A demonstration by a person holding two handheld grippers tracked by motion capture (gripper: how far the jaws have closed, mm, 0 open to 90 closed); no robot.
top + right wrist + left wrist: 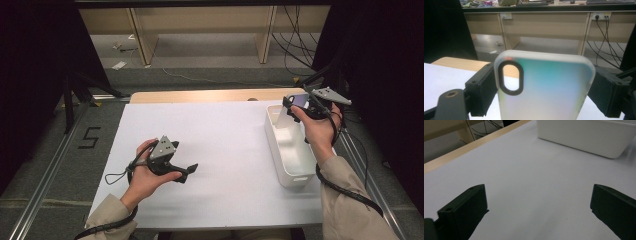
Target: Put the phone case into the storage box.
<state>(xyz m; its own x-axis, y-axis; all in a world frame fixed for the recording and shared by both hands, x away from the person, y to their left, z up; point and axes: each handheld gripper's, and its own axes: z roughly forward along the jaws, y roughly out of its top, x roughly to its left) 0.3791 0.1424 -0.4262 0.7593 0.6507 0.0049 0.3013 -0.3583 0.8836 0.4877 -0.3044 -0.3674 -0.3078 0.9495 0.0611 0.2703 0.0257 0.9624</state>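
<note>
I have the phone case clamped by its two long edges in my right claw, at the upper right of the high view, held above the far end of the white bin. In the right gripper view the case stands upright between the jaws, camera cut-out at its left, frosted back toward me. I judge this the carrying step: the case is either leaving the bin or about to go in. The next move calls for lowering or swinging it without clipping the bin's rim. My left claw rests wide and empty on the white surface at lower left, well apart. Nothing lies between the two; the surface's wooden edge runs behind.
</note>
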